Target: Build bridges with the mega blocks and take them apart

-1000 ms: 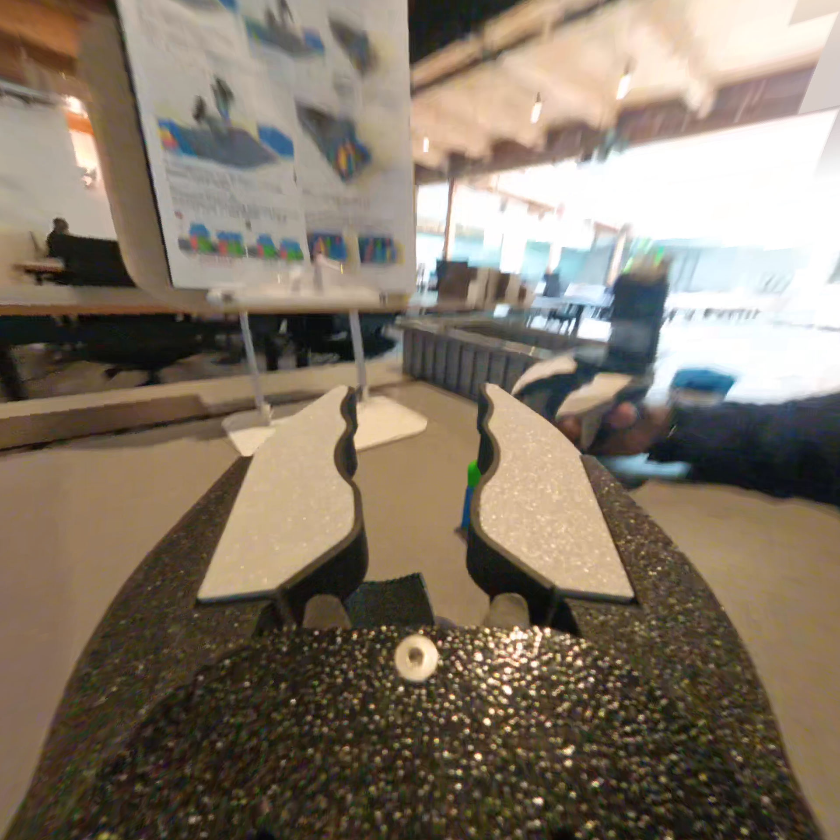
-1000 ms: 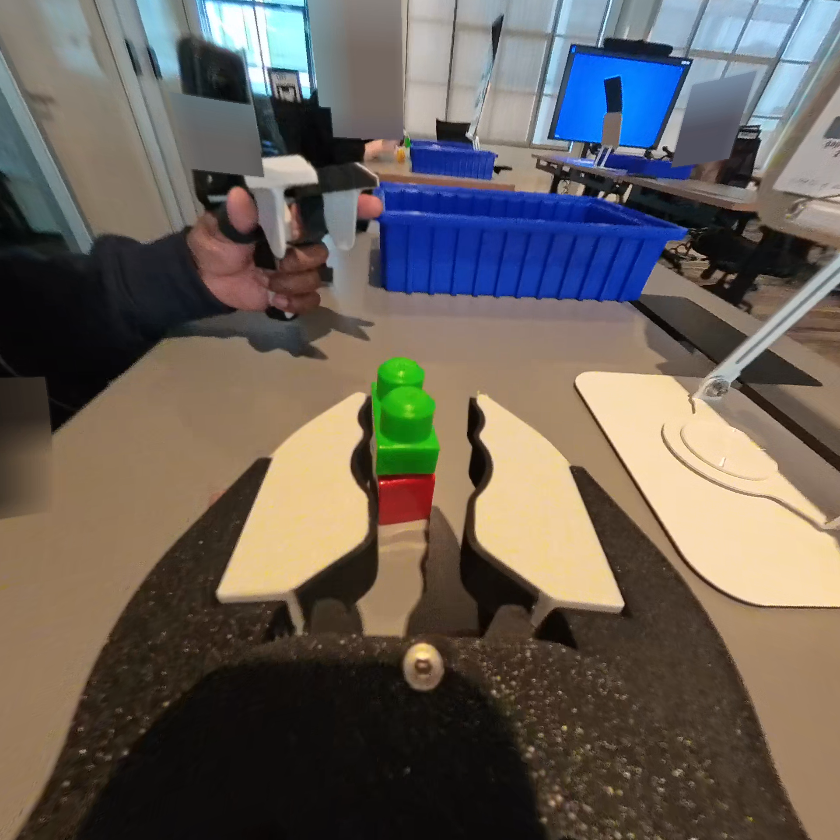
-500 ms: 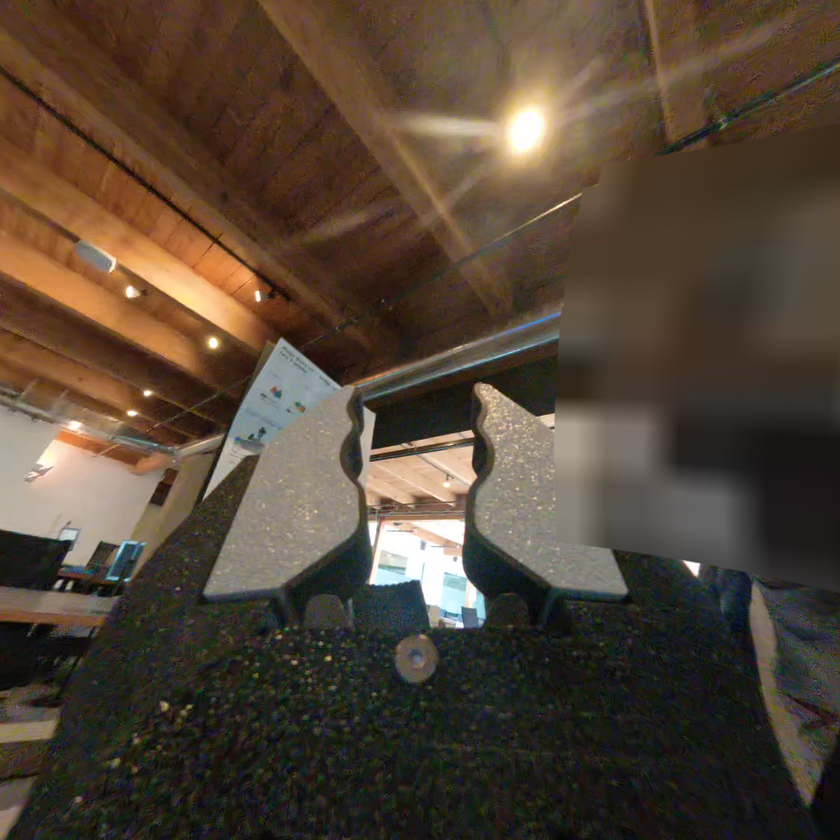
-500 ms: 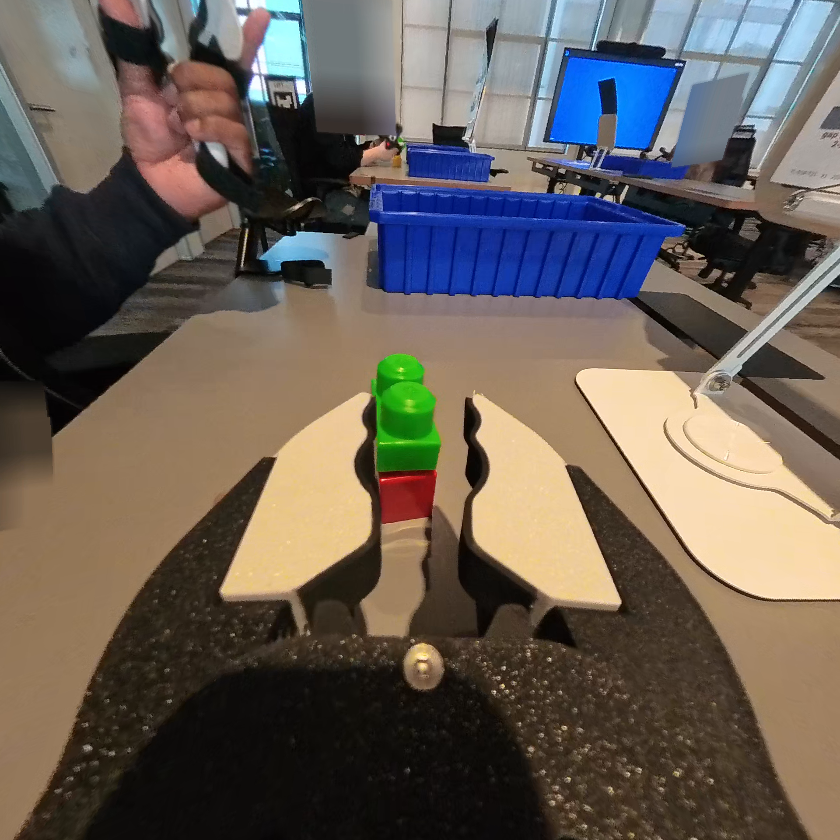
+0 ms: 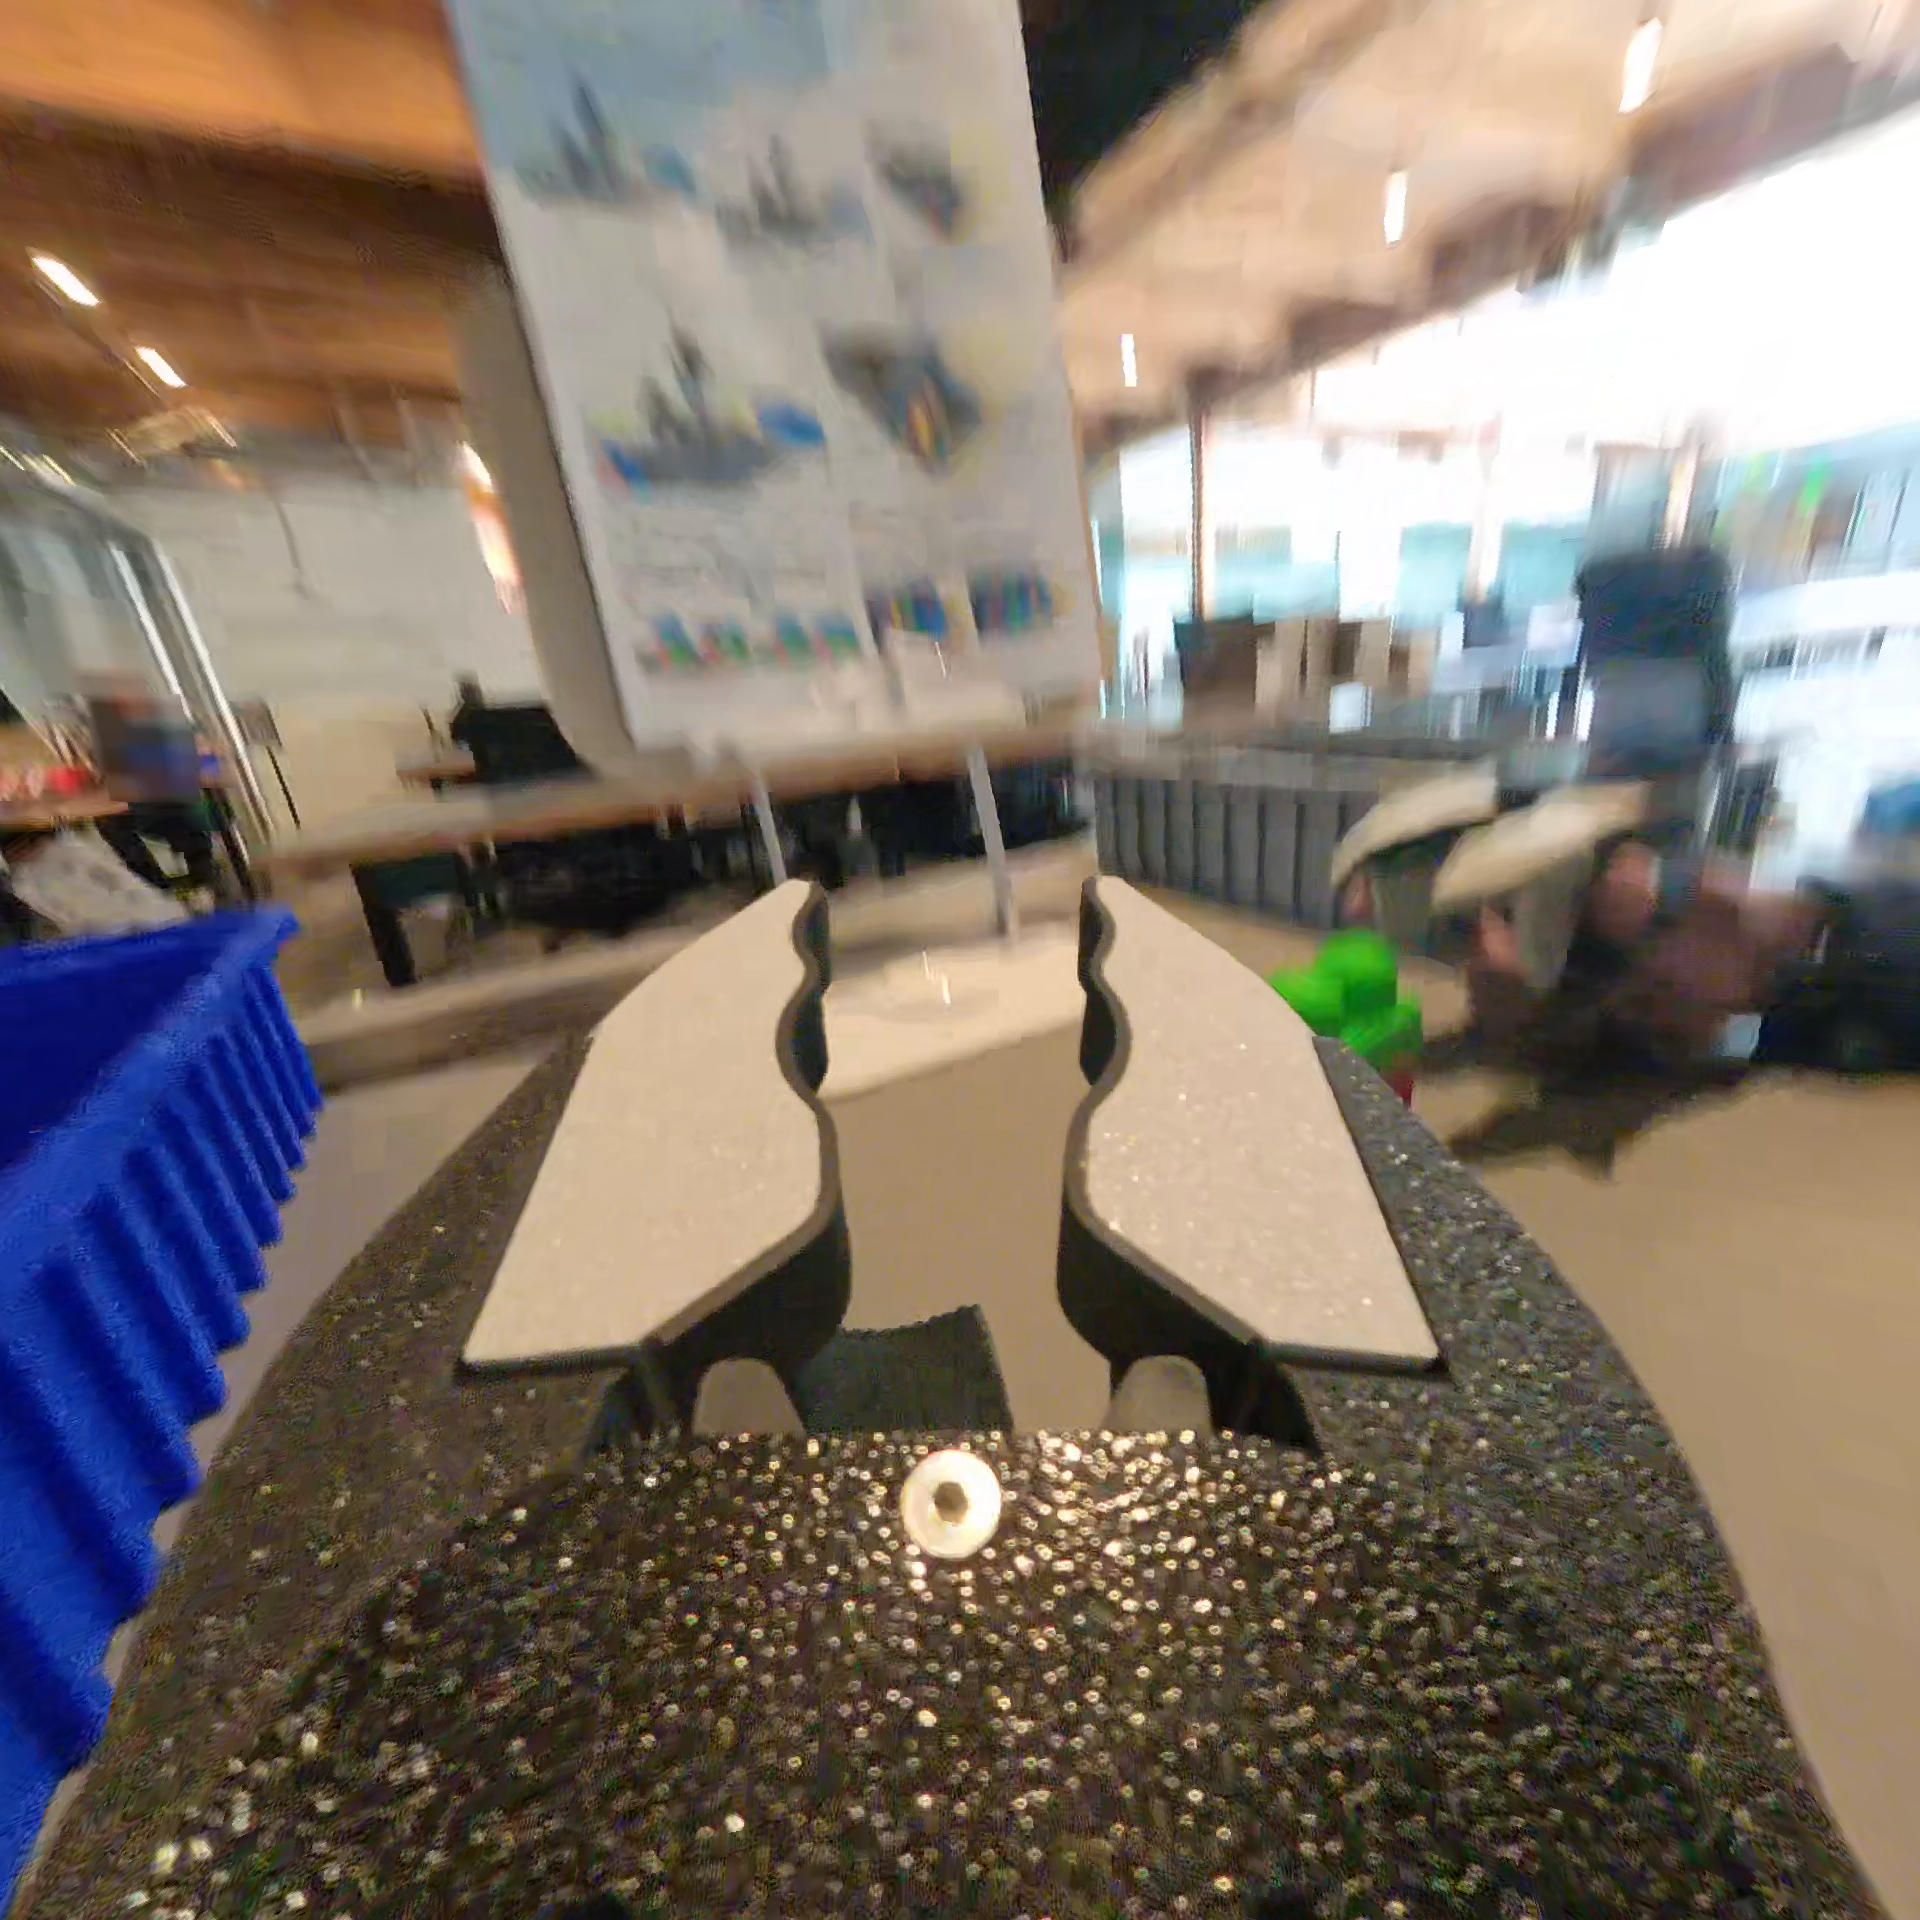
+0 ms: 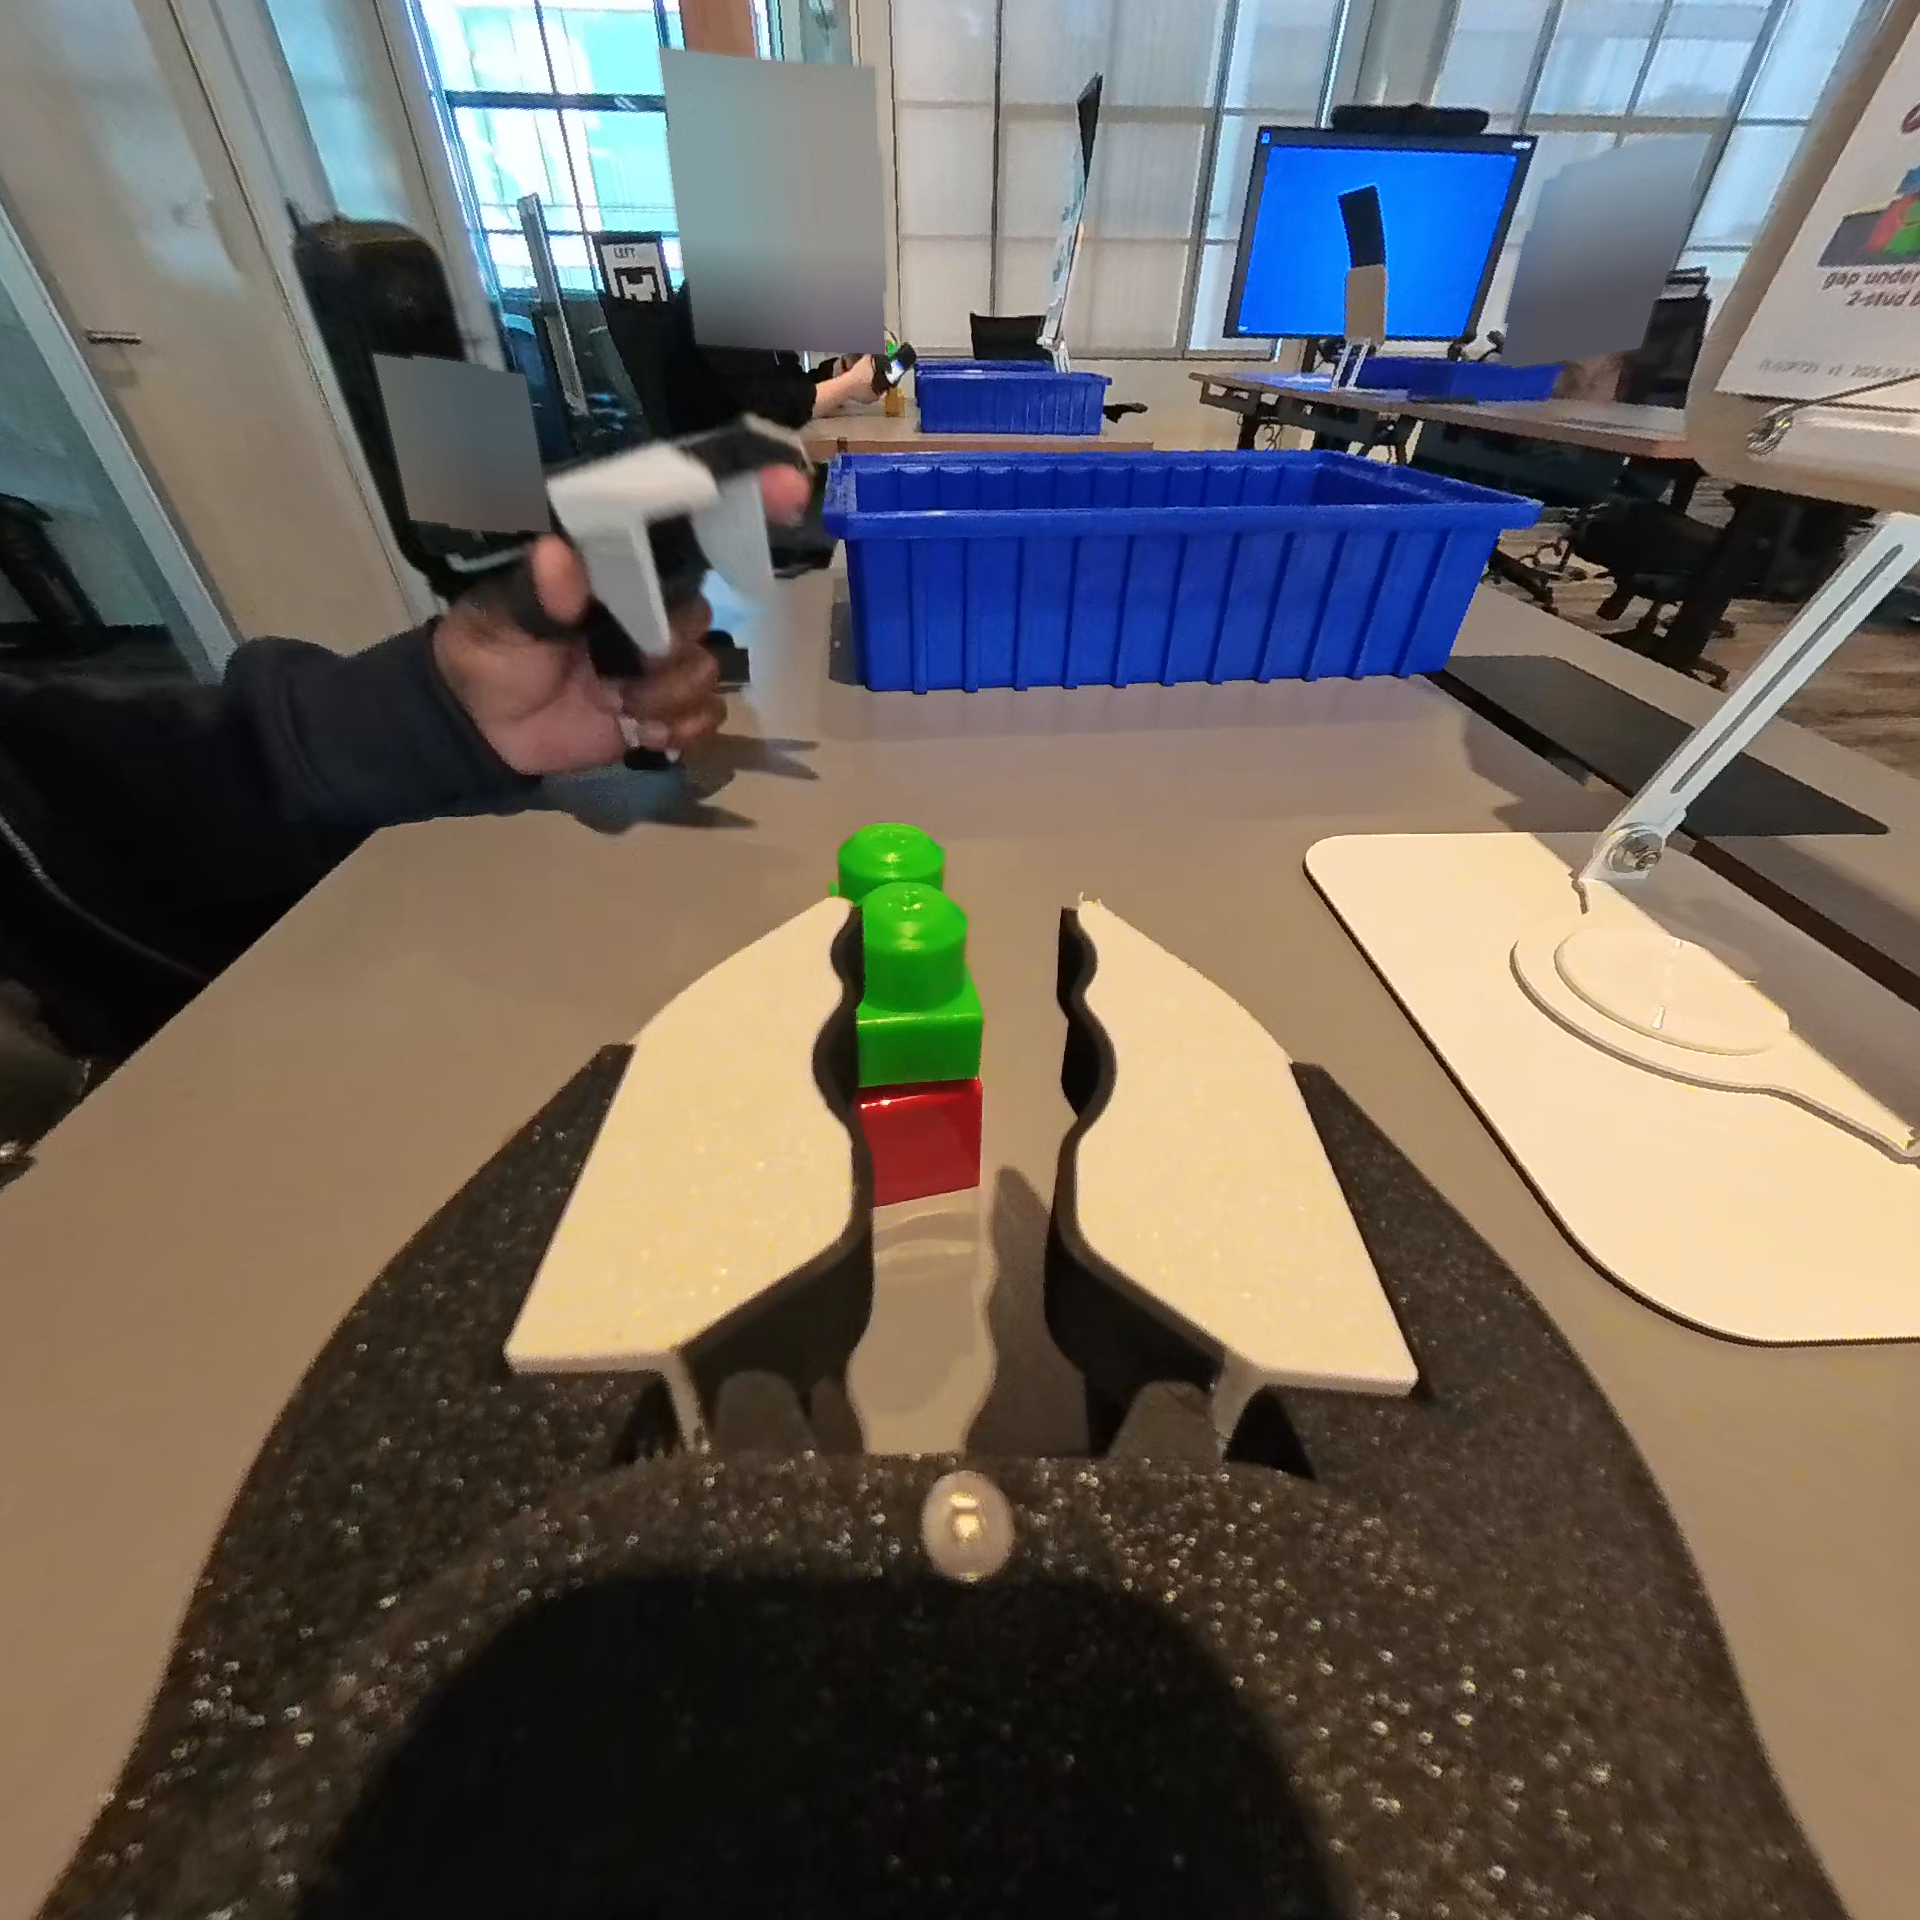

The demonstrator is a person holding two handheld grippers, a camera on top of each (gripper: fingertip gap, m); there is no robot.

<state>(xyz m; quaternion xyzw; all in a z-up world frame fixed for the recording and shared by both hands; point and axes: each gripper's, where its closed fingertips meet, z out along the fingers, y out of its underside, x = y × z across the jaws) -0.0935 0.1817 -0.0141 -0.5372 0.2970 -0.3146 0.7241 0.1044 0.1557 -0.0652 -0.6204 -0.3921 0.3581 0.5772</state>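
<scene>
- While our right gripper [image 6: 956, 1023] rests low on the grey counter [image 6: 436, 997], its fingers [image 6: 717, 1132] stand apart around a green block [image 6: 920, 1023] stacked on a red block [image 6: 920, 1138], the left one close against them.
- Our left gripper [image 5: 951, 1013] hovers with fingers parted and empty, the blue bin [image 5: 114, 1174] to their left.

Right claw [image 6: 951, 914] held low over the table, jaws parted, level, pointing toward the far edge. Left claw [image 5: 951, 914] raised near the table's left edge, jaws spread wide and empty, gripped in a dark-sleeved hand [image 6: 582, 675], blurred.
</scene>
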